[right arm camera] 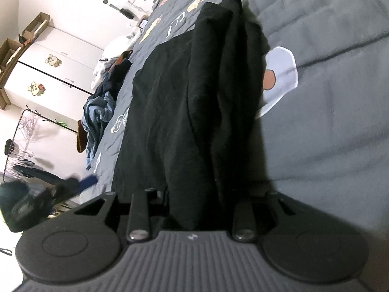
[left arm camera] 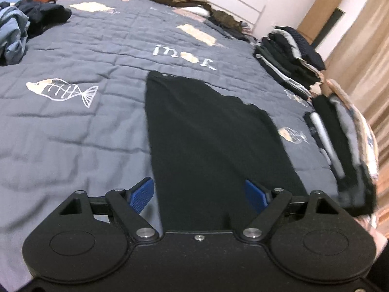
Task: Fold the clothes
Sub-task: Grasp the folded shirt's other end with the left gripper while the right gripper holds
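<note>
Black cloth fills the middle of both our views: a dark garment point(left arm camera: 209, 136) lies flat on the grey quilt point(left arm camera: 73, 112) of the bed, running from our near edge up toward the middle. Our left claw point(left arm camera: 200, 194) hangs over the garment's near end with its blue pads point(left arm camera: 142, 194) spread wide, one off the cloth's left edge over the quilt and one over the cloth itself; we cannot tell whether either pad touches the fabric. In the right wrist view, a bunched fold of the same garment point(right arm camera: 218, 102) rises up and runs straight into our right claw point(right arm camera: 194, 209), which is clamped on it, the fingertips hidden behind the fabric. Along the right edge of the bed we see a stack of folded dark clothes point(left arm camera: 291, 58) and, nearer to us, a second folded pile point(left arm camera: 340, 146). At the far left corner lies a loose heap of blue and dark clothes point(left arm camera: 22, 24). A white cupboard point(right arm camera: 48, 70) with cartoon stickers stands beyond the bed in the right wrist view.
</note>
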Demonstrator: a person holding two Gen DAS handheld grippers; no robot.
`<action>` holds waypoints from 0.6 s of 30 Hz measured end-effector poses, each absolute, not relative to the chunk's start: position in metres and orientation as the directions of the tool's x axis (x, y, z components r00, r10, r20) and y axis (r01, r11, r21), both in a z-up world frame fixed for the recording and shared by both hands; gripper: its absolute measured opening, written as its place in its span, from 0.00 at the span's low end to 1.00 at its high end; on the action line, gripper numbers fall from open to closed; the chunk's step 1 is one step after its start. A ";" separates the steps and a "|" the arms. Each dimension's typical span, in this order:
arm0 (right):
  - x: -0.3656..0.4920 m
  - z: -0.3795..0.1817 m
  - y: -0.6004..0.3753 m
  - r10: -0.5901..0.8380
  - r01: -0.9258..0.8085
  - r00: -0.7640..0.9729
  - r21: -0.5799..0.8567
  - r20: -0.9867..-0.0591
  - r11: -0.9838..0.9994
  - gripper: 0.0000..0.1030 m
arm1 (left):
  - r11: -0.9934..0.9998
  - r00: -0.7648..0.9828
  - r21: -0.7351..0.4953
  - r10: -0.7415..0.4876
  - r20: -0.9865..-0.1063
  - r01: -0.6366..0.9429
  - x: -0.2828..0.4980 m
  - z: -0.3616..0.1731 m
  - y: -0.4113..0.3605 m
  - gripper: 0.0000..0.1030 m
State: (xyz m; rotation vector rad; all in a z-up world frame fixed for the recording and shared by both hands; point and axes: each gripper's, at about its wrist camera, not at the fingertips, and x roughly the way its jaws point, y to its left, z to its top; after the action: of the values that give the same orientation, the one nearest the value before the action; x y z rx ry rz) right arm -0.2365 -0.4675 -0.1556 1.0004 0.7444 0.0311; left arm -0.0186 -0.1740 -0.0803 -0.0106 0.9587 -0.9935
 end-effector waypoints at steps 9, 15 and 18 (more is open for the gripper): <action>-0.236 -0.158 -0.467 0.354 0.298 0.763 0.779 -0.541 0.551 0.30 | 0.594 0.147 -0.558 -0.750 -0.645 0.579 0.060 -0.118 -0.184 0.72; -0.236 -0.159 -0.468 0.362 0.294 0.762 0.786 -0.536 0.544 0.30 | 0.559 0.107 -0.637 -0.790 -0.604 0.530 0.084 -0.136 -0.190 0.74; -0.237 -0.160 -0.469 0.367 0.290 0.763 0.790 -0.532 0.541 0.30 | 0.541 0.091 -0.670 -0.808 -0.582 0.508 0.095 -0.146 -0.195 0.79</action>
State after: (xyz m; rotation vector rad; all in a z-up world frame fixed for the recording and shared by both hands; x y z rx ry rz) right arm -0.2370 -0.4694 -0.1599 1.0237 0.7344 0.0513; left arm 0.0946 -0.1947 -0.1456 -0.3325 1.0980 -1.0043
